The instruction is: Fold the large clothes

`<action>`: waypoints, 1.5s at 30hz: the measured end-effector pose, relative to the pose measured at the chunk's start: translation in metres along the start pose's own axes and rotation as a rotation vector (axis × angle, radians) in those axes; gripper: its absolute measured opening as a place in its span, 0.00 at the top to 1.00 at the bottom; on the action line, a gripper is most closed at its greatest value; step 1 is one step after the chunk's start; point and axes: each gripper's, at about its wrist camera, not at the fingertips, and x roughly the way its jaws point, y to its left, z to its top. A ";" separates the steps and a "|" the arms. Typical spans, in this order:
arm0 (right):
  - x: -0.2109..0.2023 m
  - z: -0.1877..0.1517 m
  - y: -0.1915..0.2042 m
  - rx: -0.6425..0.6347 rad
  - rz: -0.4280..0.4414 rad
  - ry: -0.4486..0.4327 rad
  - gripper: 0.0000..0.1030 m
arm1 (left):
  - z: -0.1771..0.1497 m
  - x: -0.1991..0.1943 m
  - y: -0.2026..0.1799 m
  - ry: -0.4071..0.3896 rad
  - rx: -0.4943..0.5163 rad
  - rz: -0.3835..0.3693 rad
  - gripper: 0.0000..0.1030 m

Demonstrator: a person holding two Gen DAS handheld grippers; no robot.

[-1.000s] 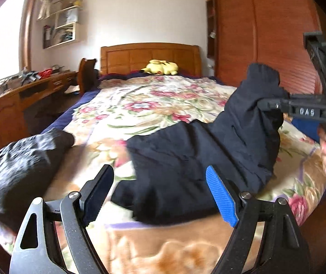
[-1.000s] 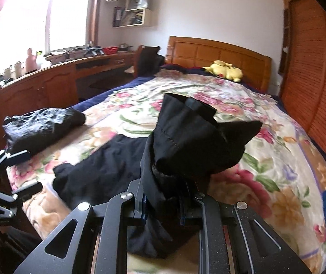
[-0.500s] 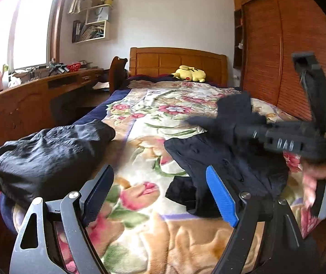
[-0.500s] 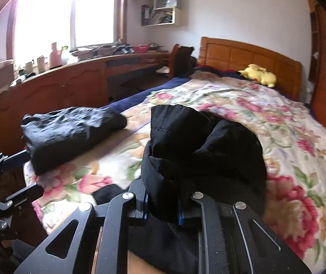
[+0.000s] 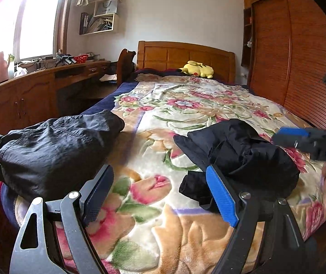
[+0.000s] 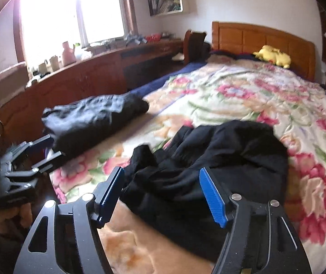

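While both the left gripper point(image 5: 160, 196) and right gripper point(image 6: 163, 194) gape empty, the black garment point(image 6: 220, 159) ahead lies bunched, seemingly roughly folded, beside a folded black garment point(image 5: 53, 146) off left.

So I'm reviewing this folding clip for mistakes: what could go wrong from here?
The black garment lies bunched and uneven on the floral blanket, so its fold may loosen. It sits near the bed's foot edge and could slide off. The left gripper is close to the folded dark garment at the corner and might nudge it off.
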 end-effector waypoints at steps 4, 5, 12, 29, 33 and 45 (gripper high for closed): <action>-0.009 0.002 -0.034 0.049 -0.114 -0.035 0.32 | 0.001 0.004 -0.007 0.004 0.002 -0.004 0.19; -0.005 -0.001 -0.042 0.063 -0.112 -0.024 0.32 | 0.001 0.004 -0.009 0.005 0.005 -0.005 0.19; 0.058 -0.025 -0.061 0.076 -0.056 0.135 0.47 | 0.000 0.008 -0.023 0.013 0.047 -0.011 0.19; 0.042 -0.010 -0.078 -0.027 0.018 0.098 0.45 | -0.014 0.033 -0.038 0.056 0.084 -0.081 0.19; 0.047 0.003 -0.094 -0.044 -0.009 0.079 0.44 | -0.013 0.041 -0.050 0.067 0.110 -0.091 0.19; 0.134 0.040 -0.111 -0.126 -0.033 0.151 0.42 | -0.017 0.055 -0.073 0.080 0.170 -0.105 0.19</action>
